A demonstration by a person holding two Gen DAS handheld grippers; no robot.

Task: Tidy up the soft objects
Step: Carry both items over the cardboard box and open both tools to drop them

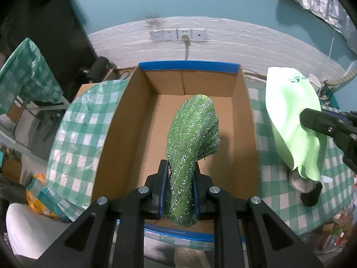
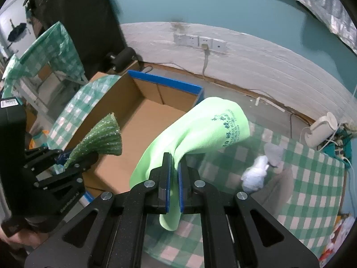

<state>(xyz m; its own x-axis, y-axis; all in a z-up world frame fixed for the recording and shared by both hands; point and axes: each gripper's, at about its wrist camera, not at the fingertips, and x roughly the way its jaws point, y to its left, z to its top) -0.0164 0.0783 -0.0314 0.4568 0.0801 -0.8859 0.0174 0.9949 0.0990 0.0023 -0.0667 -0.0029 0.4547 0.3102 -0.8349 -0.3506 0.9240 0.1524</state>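
Left gripper (image 1: 180, 174): fingers clamped on glittery green scouring cloth (image 1: 193, 134), cloth suspended over open interior of cardboard box (image 1: 116, 138). Box: blue-taped rims, sits on green-checked table (image 1: 73, 134), toward table's far edge. Right gripper (image 2: 175, 167): fingers pinched narrow on light green microfibre cloth (image 2: 200, 129) with printed lettering, cloth draped above table just beside box's right wall. White crumpled item (image 2: 255, 174) lies on table further right, blurred.
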